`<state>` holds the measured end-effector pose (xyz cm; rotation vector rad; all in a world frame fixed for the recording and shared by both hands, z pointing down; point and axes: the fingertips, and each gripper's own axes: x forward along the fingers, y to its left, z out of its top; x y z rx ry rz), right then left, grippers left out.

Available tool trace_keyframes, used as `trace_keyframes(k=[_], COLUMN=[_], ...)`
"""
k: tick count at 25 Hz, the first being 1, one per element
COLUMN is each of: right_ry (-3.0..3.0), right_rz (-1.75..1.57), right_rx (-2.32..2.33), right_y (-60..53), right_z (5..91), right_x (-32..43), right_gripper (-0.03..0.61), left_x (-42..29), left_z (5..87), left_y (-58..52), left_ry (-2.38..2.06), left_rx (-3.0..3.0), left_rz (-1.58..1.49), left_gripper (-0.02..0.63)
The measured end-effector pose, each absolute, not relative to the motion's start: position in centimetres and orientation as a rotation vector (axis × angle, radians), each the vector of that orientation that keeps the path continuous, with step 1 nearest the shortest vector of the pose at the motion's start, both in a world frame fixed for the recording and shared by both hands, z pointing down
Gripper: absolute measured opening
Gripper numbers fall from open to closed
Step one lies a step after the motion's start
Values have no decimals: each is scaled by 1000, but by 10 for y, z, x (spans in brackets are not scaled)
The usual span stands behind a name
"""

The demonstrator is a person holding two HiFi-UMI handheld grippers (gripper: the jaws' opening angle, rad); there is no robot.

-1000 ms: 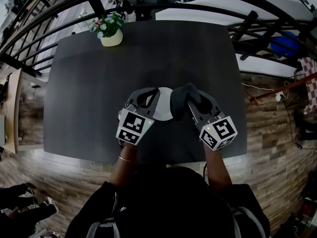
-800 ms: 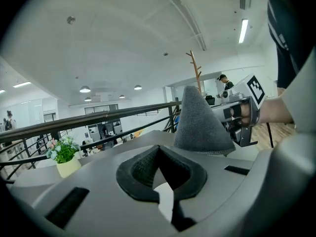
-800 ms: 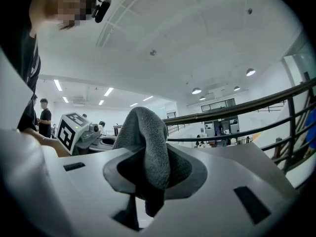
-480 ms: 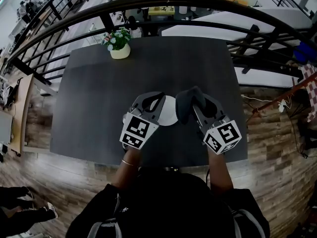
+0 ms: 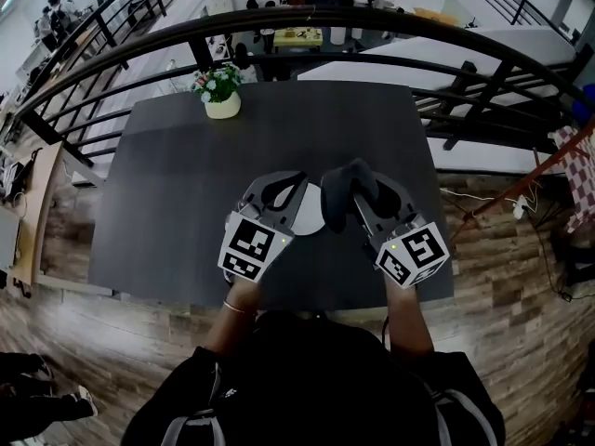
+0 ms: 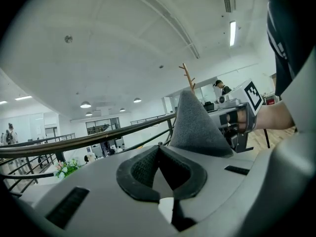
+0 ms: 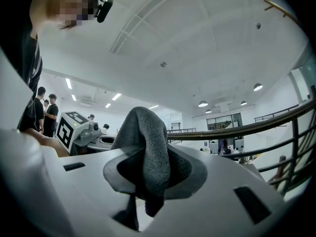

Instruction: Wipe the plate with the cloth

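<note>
In the head view the white plate (image 5: 312,210) is held off the dark table (image 5: 177,203), its edge in my left gripper (image 5: 297,190), which is shut on it. A white sliver of that plate (image 6: 166,209) shows low between the closed jaws in the left gripper view. My right gripper (image 5: 361,193) is shut on the dark grey cloth (image 5: 348,186), which bulges over its tips right beside the plate. In the right gripper view the cloth (image 7: 146,154) hangs folded through the jaws. The left gripper view shows the cloth (image 6: 196,127) as a grey cone.
A pot of flowers (image 5: 221,94) stands at the table's far left corner. A black railing (image 5: 390,21) curves beyond the far edge. Wooden floor (image 5: 502,277) lies to the right. The person's arms and dark top fill the bottom of the head view.
Both grippers have risen a little above the table together, the plate and the cloth coming up with them. Neither grip has changed.
</note>
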<state>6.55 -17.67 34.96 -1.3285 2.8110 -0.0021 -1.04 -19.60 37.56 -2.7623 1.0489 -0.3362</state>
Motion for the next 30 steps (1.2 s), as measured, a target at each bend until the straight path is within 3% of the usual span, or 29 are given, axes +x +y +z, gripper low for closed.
trace_keyframes(k=[30], right_ry=[2826], right_rz=[166], right_rx=[-1219], right_y=[-117], right_z=[309], right_x=[65], right_gripper=[80], left_x=[10], left_z=[335], left_y=[-131], left_ry=[989], left_rx=[-2664], left_rz=[-288], left_gripper=[8])
